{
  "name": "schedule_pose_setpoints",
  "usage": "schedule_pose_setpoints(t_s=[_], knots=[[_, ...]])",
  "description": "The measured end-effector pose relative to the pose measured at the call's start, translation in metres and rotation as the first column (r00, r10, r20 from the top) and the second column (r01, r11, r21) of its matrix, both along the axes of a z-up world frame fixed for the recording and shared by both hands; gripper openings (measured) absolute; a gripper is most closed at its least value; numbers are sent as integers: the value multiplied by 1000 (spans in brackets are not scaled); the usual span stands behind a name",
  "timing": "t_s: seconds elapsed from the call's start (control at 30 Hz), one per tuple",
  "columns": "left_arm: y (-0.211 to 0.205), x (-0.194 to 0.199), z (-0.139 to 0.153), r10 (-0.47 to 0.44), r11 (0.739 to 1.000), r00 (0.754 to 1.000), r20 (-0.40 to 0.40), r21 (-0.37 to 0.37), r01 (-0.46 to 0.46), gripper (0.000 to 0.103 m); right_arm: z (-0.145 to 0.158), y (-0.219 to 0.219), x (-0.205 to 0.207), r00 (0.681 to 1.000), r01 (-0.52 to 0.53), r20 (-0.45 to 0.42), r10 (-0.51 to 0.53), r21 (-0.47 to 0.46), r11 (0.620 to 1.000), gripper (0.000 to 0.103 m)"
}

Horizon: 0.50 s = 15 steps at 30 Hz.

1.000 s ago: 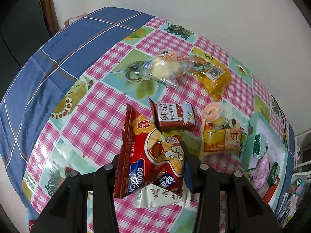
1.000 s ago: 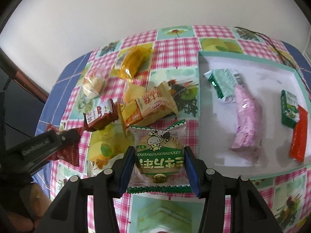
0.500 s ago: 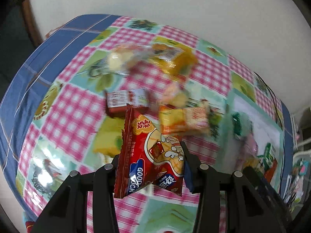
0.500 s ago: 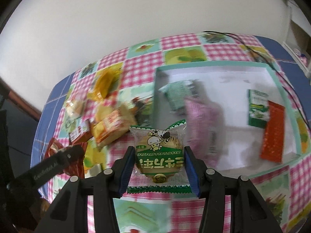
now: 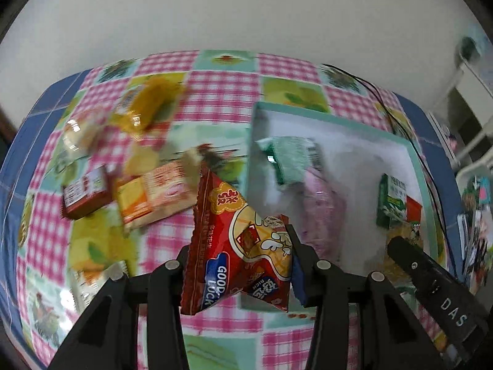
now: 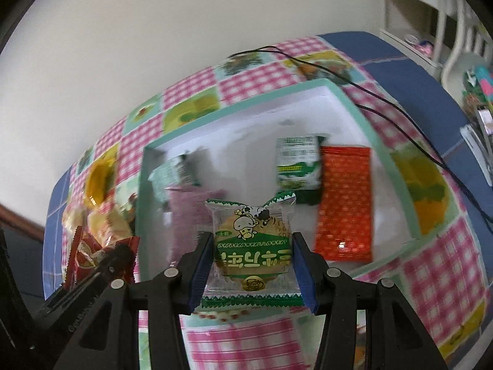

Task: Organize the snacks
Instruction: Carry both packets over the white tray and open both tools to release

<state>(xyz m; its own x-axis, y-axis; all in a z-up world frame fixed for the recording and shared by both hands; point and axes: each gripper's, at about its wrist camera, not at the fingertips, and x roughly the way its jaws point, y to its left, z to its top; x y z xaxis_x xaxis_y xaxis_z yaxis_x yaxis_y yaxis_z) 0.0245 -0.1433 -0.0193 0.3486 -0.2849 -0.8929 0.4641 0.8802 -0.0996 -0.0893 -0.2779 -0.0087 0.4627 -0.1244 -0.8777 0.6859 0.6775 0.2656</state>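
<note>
My left gripper (image 5: 240, 252) is shut on a red snack bag (image 5: 237, 240) and holds it above the table, just left of the teal-rimmed white tray (image 5: 332, 117). My right gripper (image 6: 252, 256) is shut on a green biscuit packet (image 6: 252, 246) and holds it over the tray's (image 6: 234, 108) near edge. The tray holds a pink packet (image 5: 320, 206), green packets (image 6: 297, 162) and an orange-red packet (image 6: 345, 200). The red bag and left gripper show at the right wrist view's left edge (image 6: 89, 252).
Loose snacks lie on the checked tablecloth left of the tray: a yellow-orange packet (image 5: 154, 194), a dark red box (image 5: 84, 192), a yellow jelly packet (image 5: 144, 108) and a clear-wrapped bun (image 5: 77, 132). A black cable (image 6: 385, 101) runs behind the tray. A white wall stands behind the table.
Both grippers have swung right toward the tray with their packets still held. The right gripper now hangs over the tray; the loose snacks have slid to the left of both views.
</note>
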Motion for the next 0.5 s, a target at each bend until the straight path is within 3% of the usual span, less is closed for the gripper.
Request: schedule_pose_setpoints(t_s=[0.33,0.5], knots=[[-41,-13,-21,-115,993,993,9,38,115,47,-19,-16,-5,999,24,-45,-23,26,999,53],[-47,-13,-32,-123,991,992,-24,45,124,47,-26,-18,-4,997,29,-74,-27,19,999,53]])
